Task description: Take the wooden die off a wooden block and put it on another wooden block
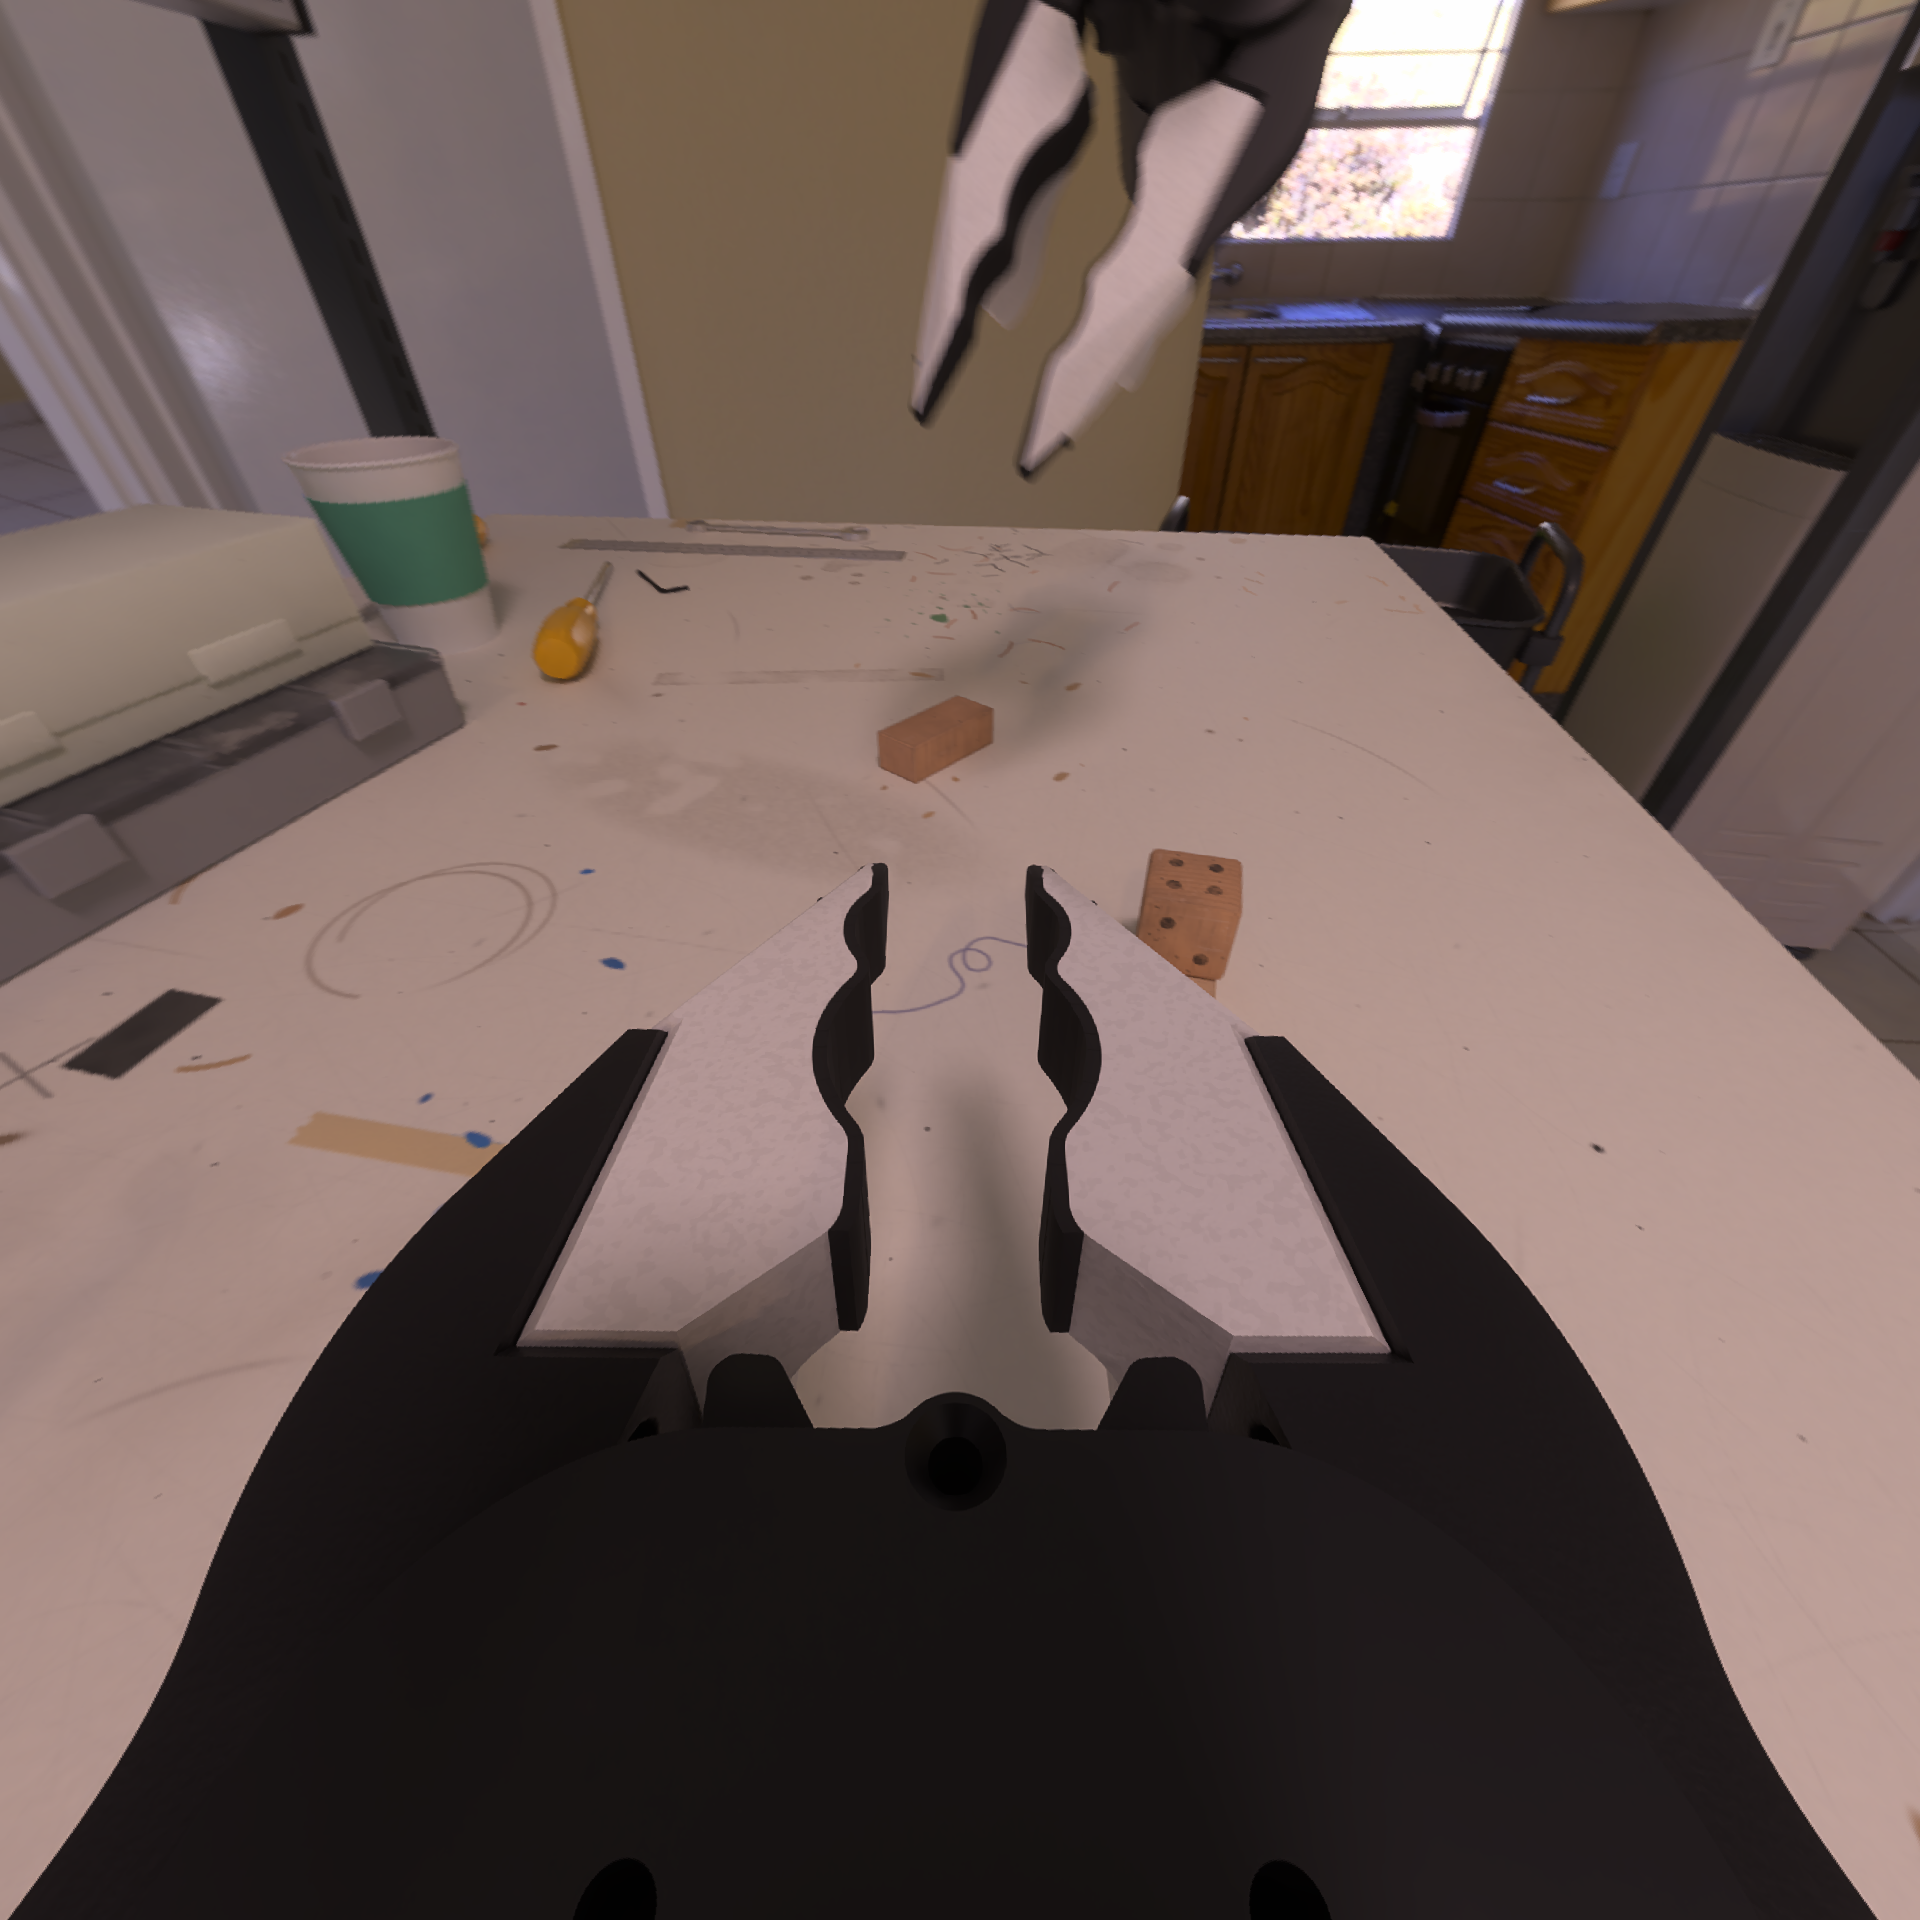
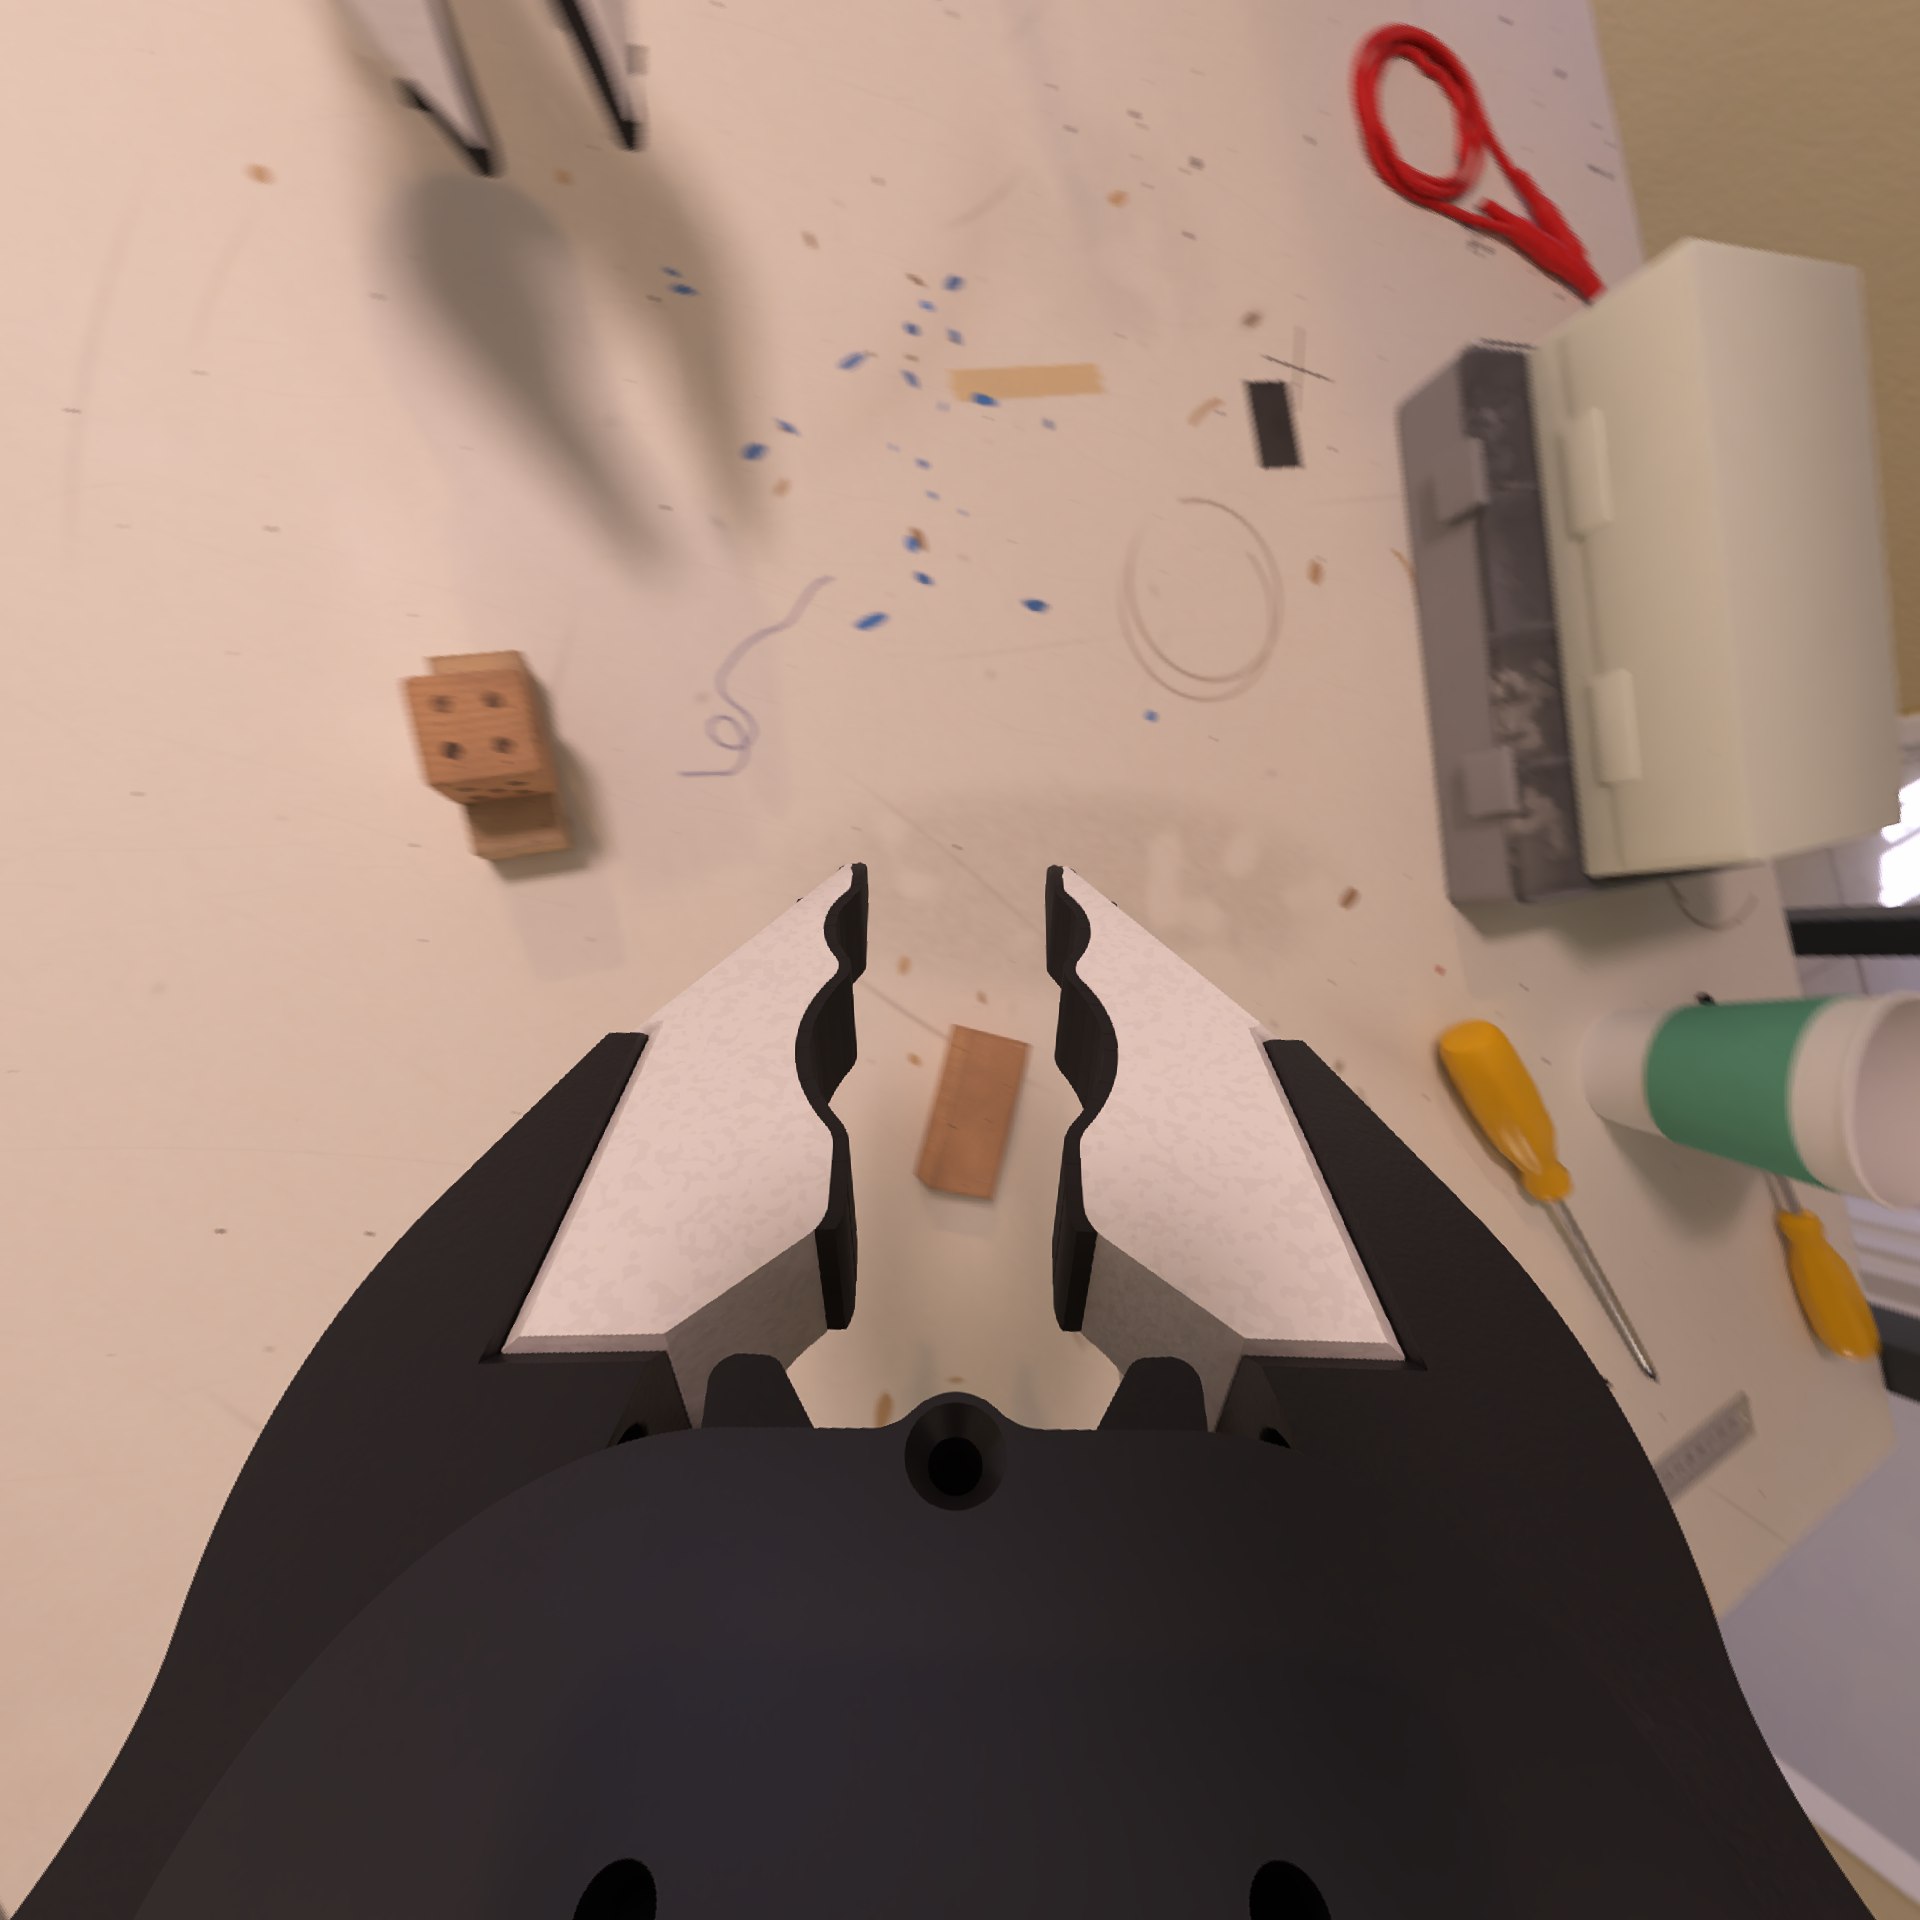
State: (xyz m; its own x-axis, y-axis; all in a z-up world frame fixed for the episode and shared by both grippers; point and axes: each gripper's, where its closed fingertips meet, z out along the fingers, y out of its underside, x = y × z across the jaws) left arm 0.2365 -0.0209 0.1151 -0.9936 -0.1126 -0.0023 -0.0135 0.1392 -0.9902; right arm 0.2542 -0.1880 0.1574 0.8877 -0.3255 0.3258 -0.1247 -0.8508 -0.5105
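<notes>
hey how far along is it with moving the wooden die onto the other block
Nothing looks done yet: the wooden die sits on its first block. In hand: nothing. The left gripper and right gripper are both open and empty, the right one high above the table. Left: grasp the die, lift it, set it on the bare second block.
</notes>
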